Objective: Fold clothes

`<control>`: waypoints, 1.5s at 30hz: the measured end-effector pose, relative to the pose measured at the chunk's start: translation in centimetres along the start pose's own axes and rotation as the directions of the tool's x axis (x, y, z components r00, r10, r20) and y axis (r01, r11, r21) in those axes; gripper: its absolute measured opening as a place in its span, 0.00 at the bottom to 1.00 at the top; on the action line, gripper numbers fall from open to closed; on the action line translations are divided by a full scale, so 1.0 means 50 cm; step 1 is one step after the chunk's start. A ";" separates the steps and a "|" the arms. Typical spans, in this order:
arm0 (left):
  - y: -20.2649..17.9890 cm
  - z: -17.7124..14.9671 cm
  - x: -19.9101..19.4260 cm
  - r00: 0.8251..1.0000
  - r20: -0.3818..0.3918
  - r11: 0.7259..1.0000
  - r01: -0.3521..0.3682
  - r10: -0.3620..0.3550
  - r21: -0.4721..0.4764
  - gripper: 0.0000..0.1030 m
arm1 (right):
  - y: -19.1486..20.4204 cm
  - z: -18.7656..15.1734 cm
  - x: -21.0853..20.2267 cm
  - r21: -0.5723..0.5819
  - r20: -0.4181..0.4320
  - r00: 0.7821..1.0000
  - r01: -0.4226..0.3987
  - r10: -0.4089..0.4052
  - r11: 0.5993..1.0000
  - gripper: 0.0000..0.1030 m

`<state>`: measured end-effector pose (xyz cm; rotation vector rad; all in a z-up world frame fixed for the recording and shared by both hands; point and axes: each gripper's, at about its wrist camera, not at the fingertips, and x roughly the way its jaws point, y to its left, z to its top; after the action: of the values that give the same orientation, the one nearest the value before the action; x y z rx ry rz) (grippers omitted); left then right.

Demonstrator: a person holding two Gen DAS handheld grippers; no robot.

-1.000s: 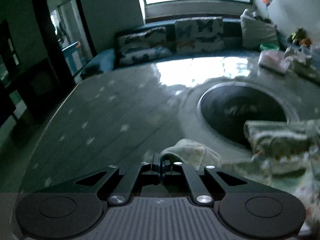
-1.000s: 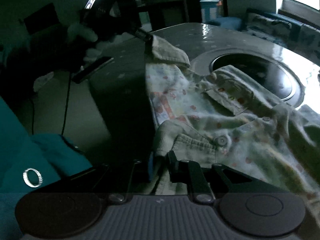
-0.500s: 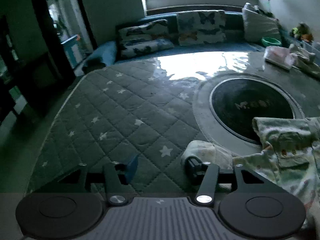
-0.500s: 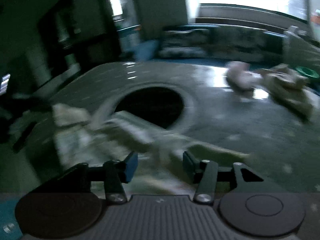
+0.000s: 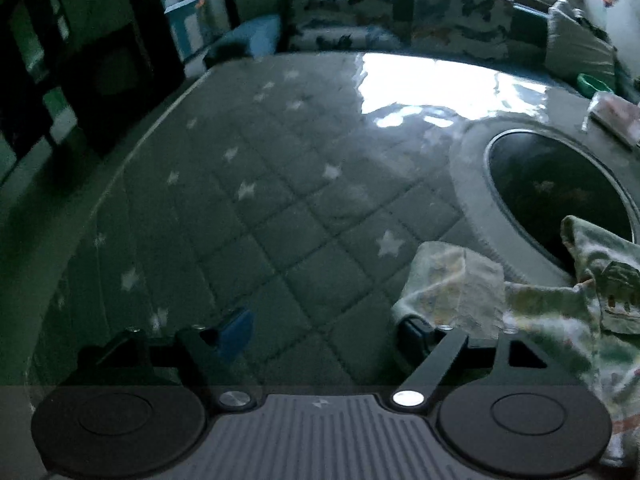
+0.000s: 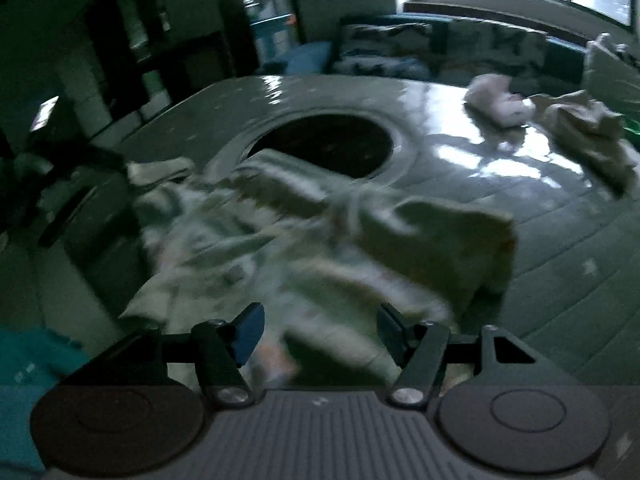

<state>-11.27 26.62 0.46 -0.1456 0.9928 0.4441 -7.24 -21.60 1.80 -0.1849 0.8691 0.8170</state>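
1 printed shirt [image 6: 304, 240] lies rumpled on the quilted star-pattern table cover [image 5: 280, 200], near the table's front edge, its far side reaching the rim of the dark round inset [image 6: 324, 144] in the tabletop. Right wrist view is motion-blurred, so folds are hard to read; 1 flap of cloth stands up on the right side of the shirt.

2 grippers, both w/ jaws wide apart, nothing held. Left gripper [image 5: 324, 330] sits low over bare cover; its right finger is at the shirt's rolled sleeve end [image 5: 452, 284], touching or just beside, can't tell which. Right gripper [image 6: 320, 326] hovers over the near part of the shirt, fingers either side of cloth.

Far right on the table: 2 more crumpled garments, 1 pinkish [image 6: 500, 100], 1 beige [image 6: 592, 128]. Behind the table, 1 sofa w/ butterfly-print cushions [image 5: 400, 28].
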 end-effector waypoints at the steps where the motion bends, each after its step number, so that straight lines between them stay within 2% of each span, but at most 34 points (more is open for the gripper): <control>1: 0.003 -0.003 0.003 1.000 -0.010 1.000 -0.002 0.002 -0.008 0.82 | 0.016 -0.009 -0.005 -0.015 -0.008 1.000 -0.019 0.019 1.000 0.63; 3: 0.003 -0.010 0.006 1.000 -0.018 1.000 -0.009 0.009 -0.003 0.82 | 0.036 -0.020 -0.006 -0.054 -0.015 1.000 -0.022 0.021 0.998 0.63; 4: -0.001 -0.014 0.006 1.000 -0.015 1.000 -0.015 0.015 0.011 0.84 | 0.045 -0.028 -0.005 -0.087 -0.025 1.000 0.002 -0.004 0.996 0.59; 6: -0.008 -0.022 0.006 1.000 -0.007 0.999 -0.027 0.028 0.038 0.85 | 0.055 -0.039 0.005 -0.130 -0.044 0.997 0.049 -0.056 0.990 0.44; 7: -0.010 -0.025 0.005 1.000 -0.002 0.998 -0.031 0.031 0.049 0.86 | 0.052 -0.041 0.002 -0.135 -0.034 0.996 0.079 -0.084 0.988 0.28; 8: -0.011 -0.028 0.003 0.999 0.004 0.998 -0.034 0.034 0.058 0.87 | 0.049 -0.043 -0.002 -0.139 -0.022 0.993 0.108 -0.112 0.984 0.21; 10: -0.009 -0.032 0.000 0.999 0.013 0.997 -0.032 0.031 0.068 0.88 | 0.035 -0.042 -0.020 -0.126 0.018 0.984 0.178 -0.177 0.976 0.12; 12: -0.006 -0.032 0.000 0.999 0.019 0.997 -0.027 0.026 0.072 0.89 | 0.008 -0.036 -0.050 -0.082 0.068 0.965 0.260 -0.255 0.962 0.10; 15: -0.001 -0.037 0.002 1.000 0.014 0.998 -0.021 0.021 0.065 0.90 | -0.041 -0.030 -0.094 0.006 0.119 0.918 0.381 -0.379 0.925 0.10; 17: 0.002 -0.040 0.004 1.000 0.010 0.998 -0.018 0.017 0.060 0.90 | -0.082 -0.035 -0.121 0.079 0.133 0.871 0.466 -0.473 0.881 0.10; 19: 0.005 -0.043 0.006 1.000 0.005 0.998 -0.014 0.014 0.054 0.91 | -0.127 -0.049 -0.143 0.164 0.115 0.830 0.526 -0.545 0.835 0.10; 21: 0.008 -0.047 0.007 1.000 0.001 0.999 -0.011 0.011 0.049 0.93 | -0.165 -0.069 -0.155 0.241 0.080 0.780 0.589 -0.621 0.771 0.12; 24: 0.013 -0.051 0.009 1.000 -0.004 0.999 -0.008 0.008 0.040 0.93 | -0.207 -0.096 -0.165 0.316 0.015 0.727 0.648 -0.686 0.693 0.12; 26: 0.015 -0.053 0.008 1.000 -0.005 0.999 -0.011 0.011 0.034 0.93 | -0.217 -0.107 -0.173 0.343 0.004 0.713 0.657 -0.701 0.671 0.18; 27: 0.017 -0.054 0.007 1.000 -0.005 0.999 -0.013 0.013 0.030 0.93 | -0.212 -0.107 -0.174 0.341 0.017 0.716 0.652 -0.698 0.677 0.23; 28: 0.018 -0.055 0.006 1.000 -0.006 1.000 -0.015 0.015 0.027 0.93 | -0.206 -0.107 -0.175 0.338 0.031 0.720 0.645 -0.693 0.685 0.32; 29: 0.019 -0.055 0.006 1.000 -0.006 1.000 -0.014 0.014 0.024 0.93 | -0.199 -0.103 -0.171 0.344 0.045 0.735 0.624 -0.676 0.701 0.37; 31: 0.019 -0.057 0.006 1.000 -0.010 1.000 -0.011 0.012 0.027 0.94 | -0.196 -0.096 -0.157 0.364 0.058 0.788 0.556 -0.614 0.748 0.37; 34: 0.017 -0.062 0.010 1.000 -0.025 0.999 -0.013 0.014 0.035 0.95 | -0.189 -0.093 -0.118 0.346 0.049 0.829 0.509 -0.557 0.788 0.43; 37: 0.019 -0.067 0.006 1.000 -0.021 0.999 -0.008 0.009 0.039 0.95 | -0.180 -0.088 -0.078 0.334 0.043 0.861 0.466 -0.507 0.819 0.46; 38: 0.014 -0.071 0.002 1.000 -0.012 0.998 -0.012 0.013 0.062 0.95 | -0.175 -0.081 -0.063 0.333 0.043 0.871 0.449 -0.489 0.829 0.51; 42: -0.014 -0.092 -0.017 0.998 0.048 0.982 -0.041 0.032 0.182 0.98 | -0.139 -0.060 -0.021 0.290 0.054 0.910 0.379 -0.411 0.879 0.55; 45: -0.024 -0.101 -0.024 0.996 0.076 0.972 -0.061 0.044 0.228 0.99 | -0.096 -0.035 0.009 0.235 0.069 0.938 0.316 -0.340 0.919 0.62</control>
<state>-15.24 23.56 -1.39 0.1053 0.9733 0.3765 -4.75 -25.45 -0.50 -0.0860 0.7922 0.4083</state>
